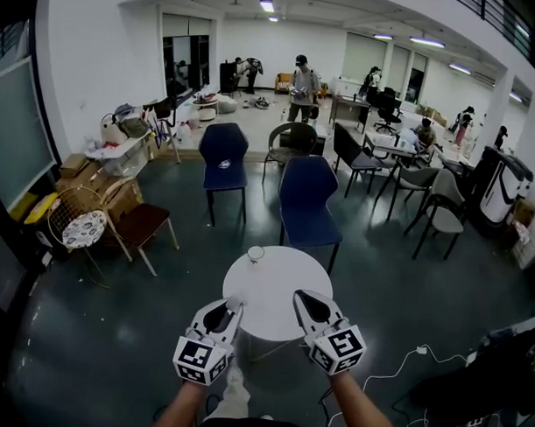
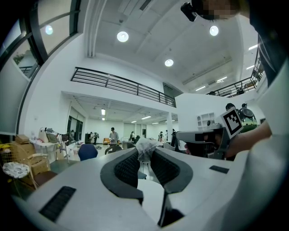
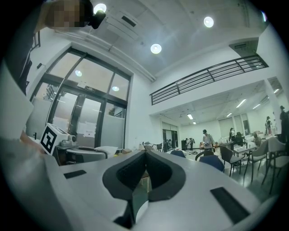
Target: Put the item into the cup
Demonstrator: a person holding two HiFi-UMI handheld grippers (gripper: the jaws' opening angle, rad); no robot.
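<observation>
Closest to me, the left gripper (image 2: 144,152) has its jaws closed most of the way, with a crumpled white wad (image 2: 145,147) pinched between the dark pads (image 2: 126,169) right at their tips. The wad sticks up a little above the jaw ends. On the other side, the right gripper (image 3: 145,154) has its jaws brought together at the tips, and I see nothing between them.

From my head view, both tools hang side by side over the near edge of the round white table (image 1: 272,292), the left gripper (image 1: 233,305) and the right gripper (image 1: 302,299) apart from each other, each with its marker cube turned up toward me. The cup (image 1: 256,252) stands upright at the table's far edge, alone on the top and apart from both grippers, so the wad is not in it yet.

Beyond the table a blue chair (image 1: 306,201) stands just behind the cup, a second blue chair (image 1: 224,156) is farther back to the left, and a white cable (image 1: 393,373) trails over the dark floor to the right.
</observation>
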